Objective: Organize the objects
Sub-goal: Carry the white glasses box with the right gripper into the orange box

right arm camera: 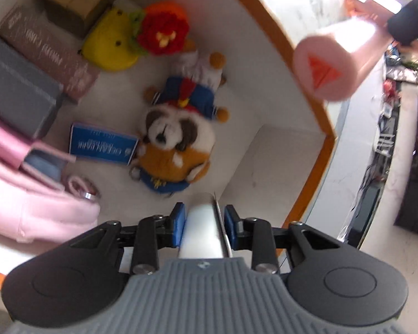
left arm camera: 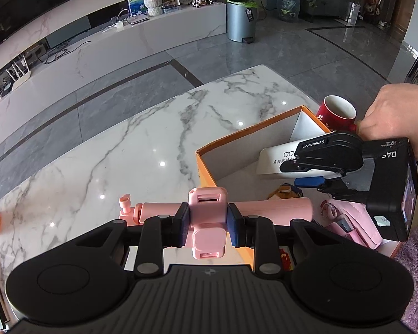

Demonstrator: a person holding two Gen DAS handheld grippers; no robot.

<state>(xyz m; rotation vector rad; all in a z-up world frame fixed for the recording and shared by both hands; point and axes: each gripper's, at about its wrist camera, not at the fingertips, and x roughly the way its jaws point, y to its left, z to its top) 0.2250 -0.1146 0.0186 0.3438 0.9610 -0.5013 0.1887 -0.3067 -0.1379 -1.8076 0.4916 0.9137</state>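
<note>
Left gripper (left arm camera: 208, 224), seen along its own fingers, clenched on the phone clamp of a pink selfie stick (left arm camera: 237, 208), which lies crosswise between the blue pads (left arm camera: 182, 222), its folded head toward the table's left edge and its handle reaching over the near wall of the orange box (left arm camera: 206, 164). The box stands on the marble table (left arm camera: 111, 153) toward its right edge; a red mug (left arm camera: 337, 112) stands just beyond the box's far right corner. Right gripper (right arm camera: 204, 222), carried by a hand (left arm camera: 390, 117) in a fuzzy lilac sleeve (left arm camera: 415, 250), grasping a white glasses case (right arm camera: 200, 222) (left arm camera: 278, 161) between its pads and pointing down into the box over its right side. In the right wrist view the box floor holds a plush dog in blue clothes (right arm camera: 170, 144) near the middle, a second small plush in a blue outfit (right arm camera: 192, 89) beyond it, a yellow plush with a red flower (right arm camera: 136, 39) toward the far wall, a blue card packet (right arm camera: 103, 143), a brown case (right arm camera: 47, 50), a grey case (right arm camera: 16, 83), a cardboard carton (right arm camera: 78, 0) along the left wall, and a pink pouch (right arm camera: 28, 208) at the near left corner. The round pink handle end of the selfie stick (right arm camera: 324, 68) shows above the box's right rim, blurred.
</note>
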